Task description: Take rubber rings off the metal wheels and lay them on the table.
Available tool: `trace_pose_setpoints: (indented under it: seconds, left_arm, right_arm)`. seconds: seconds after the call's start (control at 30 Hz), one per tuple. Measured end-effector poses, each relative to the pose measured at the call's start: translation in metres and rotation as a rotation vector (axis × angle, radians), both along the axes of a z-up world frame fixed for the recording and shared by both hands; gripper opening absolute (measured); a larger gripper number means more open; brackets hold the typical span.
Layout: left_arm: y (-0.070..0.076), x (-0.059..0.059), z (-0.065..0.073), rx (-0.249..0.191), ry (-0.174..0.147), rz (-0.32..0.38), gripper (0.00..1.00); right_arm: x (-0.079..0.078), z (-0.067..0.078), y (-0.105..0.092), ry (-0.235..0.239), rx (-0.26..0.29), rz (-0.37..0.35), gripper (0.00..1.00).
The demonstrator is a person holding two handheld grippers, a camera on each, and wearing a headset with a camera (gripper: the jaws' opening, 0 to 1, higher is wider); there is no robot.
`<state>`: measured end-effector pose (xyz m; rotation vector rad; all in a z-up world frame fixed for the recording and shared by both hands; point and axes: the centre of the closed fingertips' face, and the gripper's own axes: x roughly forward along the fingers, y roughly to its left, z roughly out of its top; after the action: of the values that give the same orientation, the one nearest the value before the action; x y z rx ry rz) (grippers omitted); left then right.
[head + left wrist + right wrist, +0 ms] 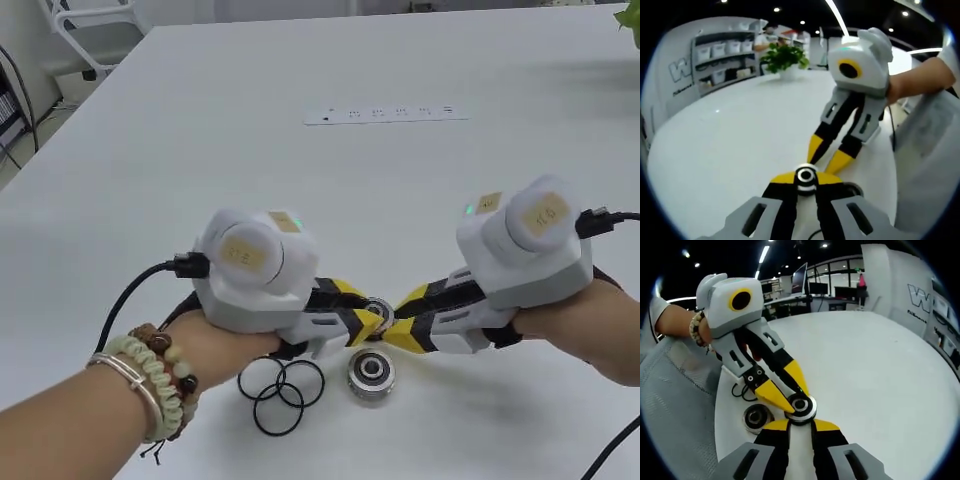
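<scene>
Wheel (378, 308), metal: clamped above table (450, 150) in left gripper (370, 320) jaws. Right gripper (395, 322): jaws narrow, tips at wheel rim, grip unclear. Second wheel (371, 372), three rubber rings (282, 390): on table.

A broad white table (420, 60) stretches far ahead, with a white power strip (385, 114) set flat in its far middle. Beyond the far left corner a white chair (95, 30) stands on a pale floor (55, 95). In the left gripper view a leafy potted plant (784, 57) sits at the table's far edge, near a white shelving unit (722, 62) loaded with white bins (719, 50) and a white wall (670, 95) bearing large lettering. The ceiling (785, 252) is dark, dotted with round spotlights (776, 9) and crossed by a long light strip (836, 15). In the right gripper view, far desks (785, 299) carry a monitor (800, 274).
</scene>
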<state>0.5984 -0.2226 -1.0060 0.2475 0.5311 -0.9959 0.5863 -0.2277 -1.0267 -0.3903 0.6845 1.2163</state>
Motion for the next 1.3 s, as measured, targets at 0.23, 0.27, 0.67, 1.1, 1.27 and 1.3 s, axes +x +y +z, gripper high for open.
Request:
trace_pose_setpoints:
  seconds: [0.23, 0.27, 0.67, 1.1, 1.27, 1.3]
  left_arm:
    - [0.0, -0.002, -0.001, 0.003, -0.002, -0.012, 0.14]
    - [0.0, -0.002, -0.001, 0.004, -0.003, -0.013, 0.14]
    - [0.001, -0.002, -0.001, 0.014, -0.016, -0.016, 0.14]
    - [0.001, -0.003, -0.001, 0.025, -0.029, -0.027, 0.14]
    - [0.001, -0.002, -0.001, 0.025, -0.03, -0.028, 0.14]
    - [0.001, -0.002, -0.001, 0.025, -0.03, -0.028, 0.14]
  right_arm:
    - [0.001, -0.003, -0.003, -0.004, -0.022, 0.002, 0.01]
    - [0.001, -0.002, -0.004, -0.009, -0.024, 0.006, 0.01]
    - [0.006, -0.003, -0.006, 0.123, 0.0, -0.138, 0.0]
    - [0.007, 0.002, -0.009, 0.241, 0.089, -0.238, 0.0]
    - [0.007, 0.006, -0.01, 0.286, 0.127, -0.271, 0.0]
    - [0.009, 0.009, -0.009, 0.292, 0.149, -0.28, 0.0]
